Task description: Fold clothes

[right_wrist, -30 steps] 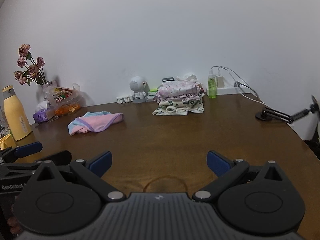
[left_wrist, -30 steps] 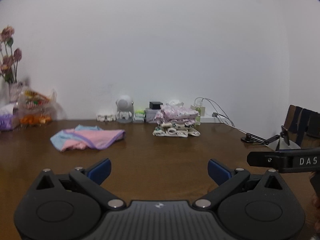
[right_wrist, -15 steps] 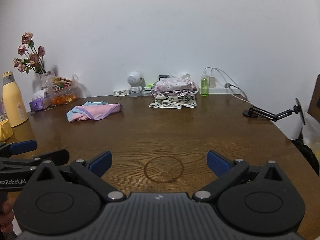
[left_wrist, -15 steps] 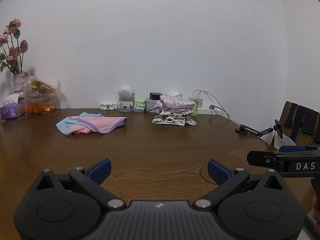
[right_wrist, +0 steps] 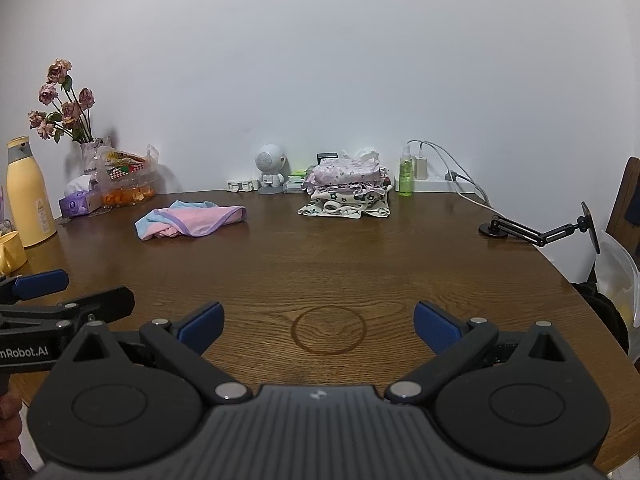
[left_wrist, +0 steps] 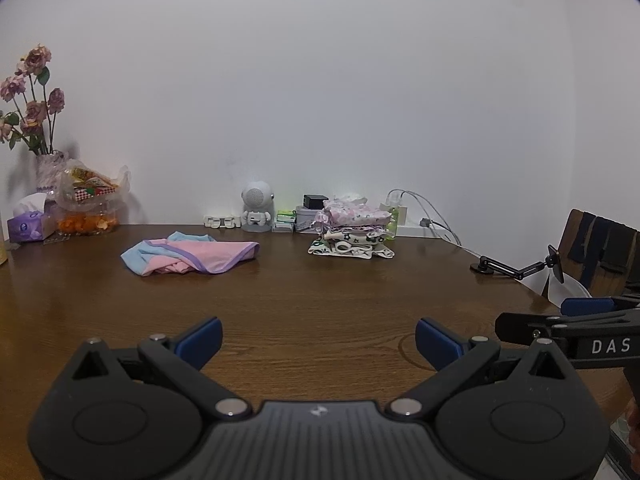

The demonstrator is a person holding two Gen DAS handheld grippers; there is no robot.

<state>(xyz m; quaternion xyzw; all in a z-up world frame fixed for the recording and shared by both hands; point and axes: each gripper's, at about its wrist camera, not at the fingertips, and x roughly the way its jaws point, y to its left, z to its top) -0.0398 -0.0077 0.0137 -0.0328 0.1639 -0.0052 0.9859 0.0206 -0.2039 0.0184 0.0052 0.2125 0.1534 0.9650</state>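
A crumpled pink, blue and purple garment (left_wrist: 188,258) lies on the far left of the brown table (left_wrist: 320,304); it also shows in the right wrist view (right_wrist: 190,222). A stack of folded patterned clothes (left_wrist: 354,232) sits at the back near the wall, also in the right wrist view (right_wrist: 346,194). My left gripper (left_wrist: 318,340) is open and empty over the near table edge. My right gripper (right_wrist: 318,326) is open and empty above a ring mark in the wood. Each gripper shows at the side of the other's view.
Along the back wall stand a vase of dried roses (right_wrist: 66,108), a yellow bottle (right_wrist: 28,192), a tissue box (right_wrist: 76,202), a snack bag (right_wrist: 126,178), a small robot figure (right_wrist: 271,168), a green spray bottle (right_wrist: 406,176) and cables. A black jointed stand (right_wrist: 536,230) sits at the right edge.
Both grippers have pulled back from the table, so the clothes look farther away. Both stay open and empty.
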